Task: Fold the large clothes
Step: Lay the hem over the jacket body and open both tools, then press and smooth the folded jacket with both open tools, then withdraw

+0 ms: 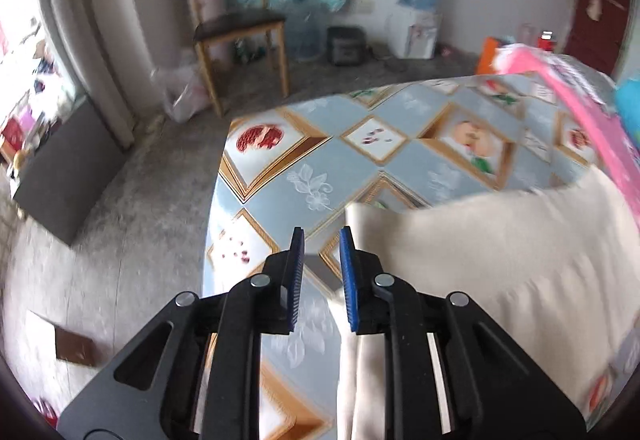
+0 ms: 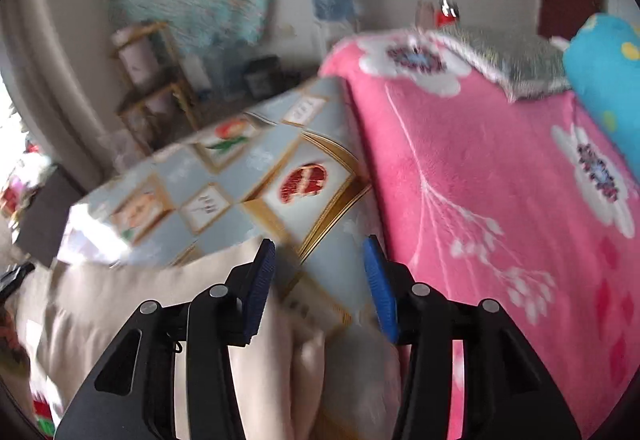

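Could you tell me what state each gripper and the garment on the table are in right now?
left gripper: open, empty, above the garment's edge.
right gripper: open, empty.
cream garment: lying on the table, partly folded, not gripped.
pink blanket: spread flat beside the table.

Legible text: none. Small dark marks sit in the white diamond panels of the patterned cloth on the desk (image 1: 312, 175), beside the red fruit panel (image 2: 304, 179); blurred, unreadable in both views.
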Demonstrator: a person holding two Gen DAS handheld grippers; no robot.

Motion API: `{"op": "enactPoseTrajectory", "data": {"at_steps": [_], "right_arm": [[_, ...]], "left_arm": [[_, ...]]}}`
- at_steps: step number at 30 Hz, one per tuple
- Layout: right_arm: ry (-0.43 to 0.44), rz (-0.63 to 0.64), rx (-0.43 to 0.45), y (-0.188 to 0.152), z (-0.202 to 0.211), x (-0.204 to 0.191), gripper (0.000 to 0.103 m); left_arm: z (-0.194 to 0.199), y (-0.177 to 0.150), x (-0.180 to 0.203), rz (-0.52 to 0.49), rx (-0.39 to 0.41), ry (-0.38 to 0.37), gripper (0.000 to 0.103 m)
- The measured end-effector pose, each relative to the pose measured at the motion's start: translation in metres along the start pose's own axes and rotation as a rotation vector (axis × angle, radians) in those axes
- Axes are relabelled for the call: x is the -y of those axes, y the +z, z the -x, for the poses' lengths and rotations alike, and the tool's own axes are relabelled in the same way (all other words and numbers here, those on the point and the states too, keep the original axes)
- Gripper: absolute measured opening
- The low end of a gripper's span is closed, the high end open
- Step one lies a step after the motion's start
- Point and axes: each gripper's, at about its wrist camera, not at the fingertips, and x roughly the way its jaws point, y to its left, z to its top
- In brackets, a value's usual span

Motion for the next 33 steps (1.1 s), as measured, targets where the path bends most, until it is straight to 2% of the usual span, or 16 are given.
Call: {"op": "enactPoseTrajectory", "data": {"at_steps": [4,6,7,9,11,12,14,17,20,22,23,25,28,29,31,33], "right_arm": [[0.067,0.175,-0.059,-0.078,0.041,-0.04,0.044],[0.089,0.224,-0.107,-0.116,0.042,-0.053,0.036],[0.086,0.231,-0.129,-0.129,0.041,-0.053,0.035],[0.028,0.229,-0.204,-0.16,0.019,-0.047,0.034],[0.072,0.182,-0.173,-0.17,0.014,-0.033,0.035],[0.09,0.139,-0.195,-0.167,0.014,-0.026,0.035],[0.039,0.122,-0.21,-0.16,0.017,-0.021,0.035],[0.011,0.126,-0.179,-0.148,0.032,-0.025,0.035],[0.051,0.154,-0.108,-0.13,0.042,-0.046,0.035],[0.001,0.204,-0.063,-0.109,0.031,-0.066,0.035],[-0.028,0.218,-0.049,-0.099,0.021,-0.073,0.035],[-0.011,0.19,-0.05,-0.076,-0.008,-0.078,0.035],[-0.06,0.144,-0.1,-0.051,-0.057,-0.069,0.033],[-0.084,0.134,-0.129,-0.05,-0.07,-0.066,0.033],[-0.147,0.135,-0.22,-0.054,-0.102,-0.053,0.024],[-0.133,0.136,-0.225,-0.054,-0.104,-0.05,0.024]], "left_arm": [[0.042,-0.041,0.021,-0.054,-0.019,-0.14,0.018],[0.047,-0.067,0.032,-0.063,-0.067,-0.179,0.018],[0.045,-0.081,0.035,-0.053,-0.096,-0.173,0.018],[0.032,-0.105,0.036,-0.05,-0.152,-0.109,0.018],[0.016,-0.124,0.03,-0.036,-0.203,-0.016,0.017],[0.016,-0.128,0.028,-0.031,-0.2,-0.001,0.016],[0.028,-0.124,0.026,-0.022,-0.172,0.003,0.016],[0.049,-0.117,0.034,-0.058,-0.111,0.016,0.016],[0.066,-0.112,0.057,-0.106,-0.073,-0.074,0.016],[0.063,-0.104,0.077,-0.14,-0.066,-0.118,0.016],[0.057,-0.098,0.087,-0.155,-0.064,-0.135,0.016],[0.038,-0.079,0.103,-0.143,-0.058,-0.184,0.016],[-0.005,-0.05,0.12,-0.098,-0.079,-0.209,0.016],[-0.019,-0.044,0.121,-0.086,-0.094,-0.213,0.016],[-0.053,-0.04,0.119,-0.049,-0.17,-0.184,0.016],[-0.059,-0.04,0.111,-0.009,-0.177,-0.216,0.015]]}}
